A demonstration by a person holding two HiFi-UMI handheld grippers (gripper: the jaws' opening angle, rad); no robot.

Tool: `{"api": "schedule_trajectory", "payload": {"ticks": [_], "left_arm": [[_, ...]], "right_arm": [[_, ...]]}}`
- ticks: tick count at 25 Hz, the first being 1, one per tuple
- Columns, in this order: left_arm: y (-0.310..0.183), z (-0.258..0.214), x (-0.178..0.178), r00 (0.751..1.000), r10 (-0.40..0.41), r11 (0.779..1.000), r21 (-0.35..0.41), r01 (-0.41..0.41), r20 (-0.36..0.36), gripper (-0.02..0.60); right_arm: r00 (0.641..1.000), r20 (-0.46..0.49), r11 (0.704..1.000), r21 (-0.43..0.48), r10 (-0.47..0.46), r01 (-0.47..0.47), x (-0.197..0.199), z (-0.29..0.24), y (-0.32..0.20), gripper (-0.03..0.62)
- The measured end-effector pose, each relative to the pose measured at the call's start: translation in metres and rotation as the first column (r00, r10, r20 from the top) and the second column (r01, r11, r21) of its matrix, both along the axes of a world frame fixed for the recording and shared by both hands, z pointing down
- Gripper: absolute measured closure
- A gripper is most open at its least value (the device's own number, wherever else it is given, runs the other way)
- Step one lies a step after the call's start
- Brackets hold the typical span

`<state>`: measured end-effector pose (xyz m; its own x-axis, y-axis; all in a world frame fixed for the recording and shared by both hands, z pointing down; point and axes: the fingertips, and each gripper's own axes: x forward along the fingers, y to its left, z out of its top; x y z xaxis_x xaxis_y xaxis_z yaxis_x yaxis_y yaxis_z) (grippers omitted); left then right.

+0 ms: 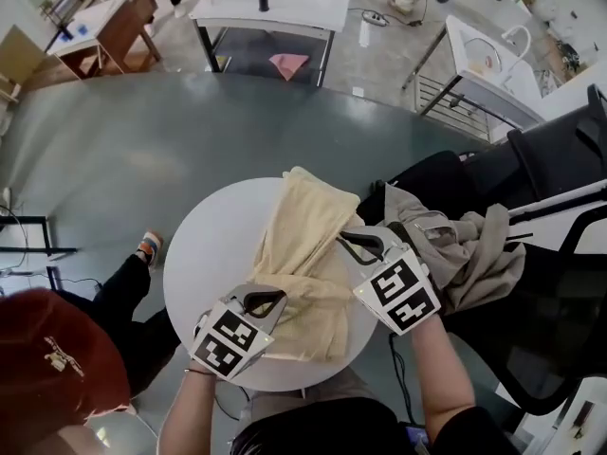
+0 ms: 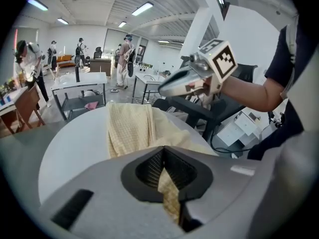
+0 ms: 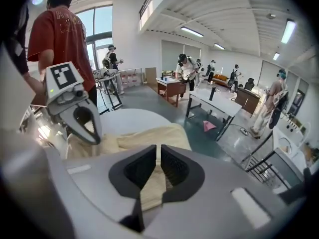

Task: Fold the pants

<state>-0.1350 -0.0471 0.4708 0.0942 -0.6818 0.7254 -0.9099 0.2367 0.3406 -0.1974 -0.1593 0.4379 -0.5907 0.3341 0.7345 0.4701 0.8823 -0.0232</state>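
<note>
Cream-yellow pants (image 1: 302, 254) lie lengthwise across a round white table (image 1: 209, 245). My left gripper (image 1: 264, 299) sits at their near end, shut on a fold of the cream cloth, which hangs between its jaws in the left gripper view (image 2: 163, 158). My right gripper (image 1: 363, 245) is at the pants' right edge, jaws closed to a narrow slit with cream cloth pinched in it (image 3: 158, 156). Both grippers hold the cloth a little above the tabletop. Each shows in the other's view: the right gripper (image 2: 174, 86) and the left gripper (image 3: 82, 123).
A heap of grey-beige clothing (image 1: 465, 245) lies on a black chair just right of the table. A person in a red shirt (image 1: 47, 368) stands at the table's near left, one leg (image 1: 123, 292) by the rim. Work tables (image 1: 270, 3) stand farther back.
</note>
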Motion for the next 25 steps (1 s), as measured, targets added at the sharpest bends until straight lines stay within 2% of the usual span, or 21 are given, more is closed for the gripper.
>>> {"api": "schedule_trajectory", "payload": {"ticks": [3, 6, 11, 15, 19, 21, 25], "left_arm": [[0.013, 0.0, 0.014, 0.998, 0.055, 0.998, -0.008, -0.055, 0.011, 0.567], [0.029, 0.004, 0.034, 0.991, 0.129, 0.991, -0.044, -0.128, 0.016, 0.522], [0.058, 0.013, 0.07, 0.967, 0.256, 0.963, -0.093, -0.254, 0.011, 0.475], [0.072, 0.017, 0.097, 0.931, 0.364, 0.926, -0.117, -0.36, 0.013, 0.423], [0.074, 0.016, 0.112, 0.889, 0.449, 0.888, -0.152, -0.433, 0.089, 0.41], [0.078, 0.018, 0.119, 0.87, 0.481, 0.87, -0.181, -0.459, 0.104, 0.4], [0.083, 0.028, 0.124, 0.856, 0.505, 0.854, -0.209, -0.477, 0.11, 0.362]], "right_arm": [[0.998, -0.053, 0.999, -0.045, -0.022, 0.019, 0.048, 0.011, 0.027, 0.556], [0.995, -0.09, 0.996, -0.088, -0.034, 0.026, 0.09, 0.021, 0.051, 0.523], [0.988, -0.132, 0.991, -0.119, -0.083, 0.068, 0.144, 0.036, 0.09, 0.48], [0.981, -0.135, 0.987, -0.09, -0.142, 0.13, 0.173, 0.041, 0.115, 0.447], [0.974, -0.142, 0.984, -0.058, -0.174, 0.168, 0.195, 0.045, 0.134, 0.438], [0.971, -0.148, 0.983, -0.037, -0.186, 0.182, 0.205, 0.05, 0.14, 0.434], [0.957, -0.18, 0.97, 0.038, -0.229, 0.239, 0.223, 0.067, 0.142, 0.398]]}}
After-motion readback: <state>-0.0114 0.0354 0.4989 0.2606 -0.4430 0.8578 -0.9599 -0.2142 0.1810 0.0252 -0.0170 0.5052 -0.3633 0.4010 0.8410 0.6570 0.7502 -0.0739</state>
